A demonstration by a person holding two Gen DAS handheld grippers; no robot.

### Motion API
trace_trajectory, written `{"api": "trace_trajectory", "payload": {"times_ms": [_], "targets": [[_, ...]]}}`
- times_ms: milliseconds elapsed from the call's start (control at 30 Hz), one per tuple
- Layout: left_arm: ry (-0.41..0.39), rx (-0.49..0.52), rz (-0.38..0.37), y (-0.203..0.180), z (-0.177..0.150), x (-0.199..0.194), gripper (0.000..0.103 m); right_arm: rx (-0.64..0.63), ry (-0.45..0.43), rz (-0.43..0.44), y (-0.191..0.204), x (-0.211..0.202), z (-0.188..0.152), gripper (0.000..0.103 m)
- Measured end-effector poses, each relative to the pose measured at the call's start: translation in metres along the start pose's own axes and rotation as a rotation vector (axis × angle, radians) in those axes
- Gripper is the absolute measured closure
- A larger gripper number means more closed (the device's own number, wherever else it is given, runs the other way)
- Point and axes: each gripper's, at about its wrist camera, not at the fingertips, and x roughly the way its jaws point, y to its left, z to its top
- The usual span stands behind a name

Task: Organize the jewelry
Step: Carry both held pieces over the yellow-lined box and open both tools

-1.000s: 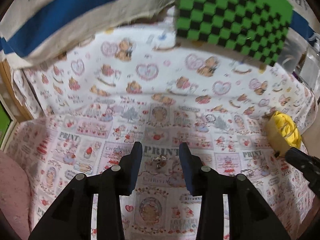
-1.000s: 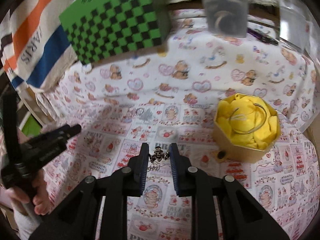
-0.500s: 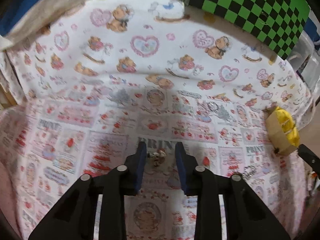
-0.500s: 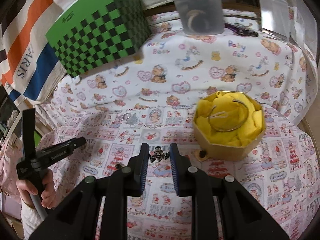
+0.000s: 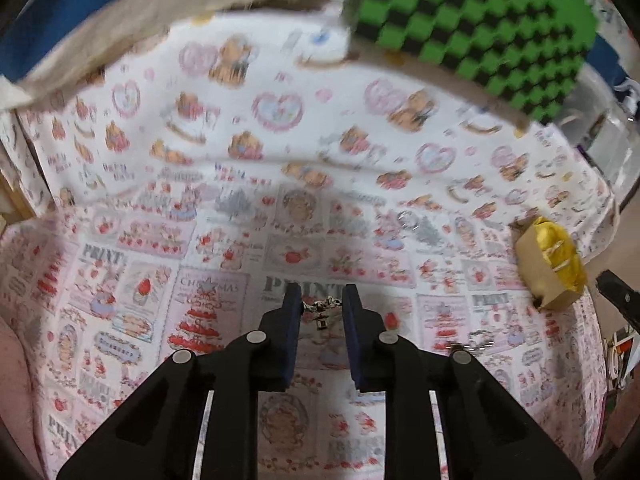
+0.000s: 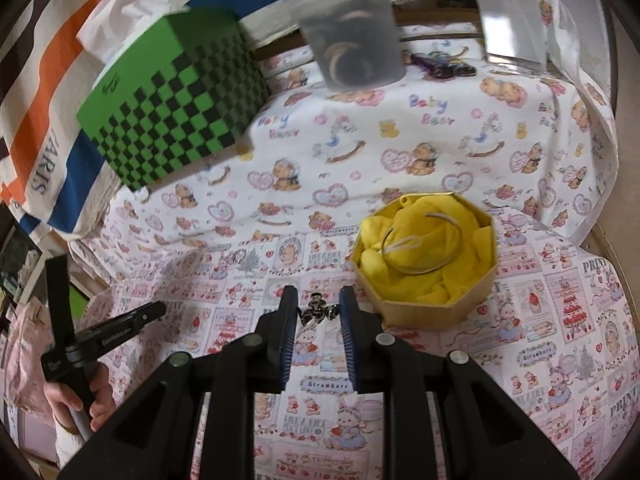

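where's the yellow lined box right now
In the right wrist view the octagonal box sits on the printed cloth just right of the right claw; the left wrist view shows it at the far right edge.

Box [image 6: 172,108] was green/black checkered, octagonal tray [image 6: 436,308] tan with yellow cloth [image 6: 420,256] inside. Tablecloth [image 6: 460,152] was white/pink, bear and heart print. Gripper pads [image 6: 286,340] were blue.
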Motion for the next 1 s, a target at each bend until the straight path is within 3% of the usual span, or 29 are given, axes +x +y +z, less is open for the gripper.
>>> {"api": "trace_trajectory", "payload": {"times_ms": [200,433,567,800,1000], "targets": [[-0.072,0.016,-0.099,-0.02,0.014,-0.041,0.083,0.073,-0.066,0.027,-0.024,-0.022,0.011,0.083],[-0.136,0.103,-0.114,-0.068,0.029,-0.069,0.083,0.155,-0.101,0.027,-0.054,-0.022,0.02,0.083],[-0.145,0.115,-0.165,-0.104,0.033,-0.07,0.083,0.192,-0.08,0.02,-0.068,-0.012,0.022,0.083],[-0.054,0.175,-0.309,-0.178,0.041,-0.037,0.083,0.309,-0.062,0.073,-0.107,0.005,0.025,0.083],[0.054,0.17,-0.332,-0.216,0.043,0.011,0.083,0.373,-0.015,0.142,-0.123,0.02,0.023,0.083]]}}
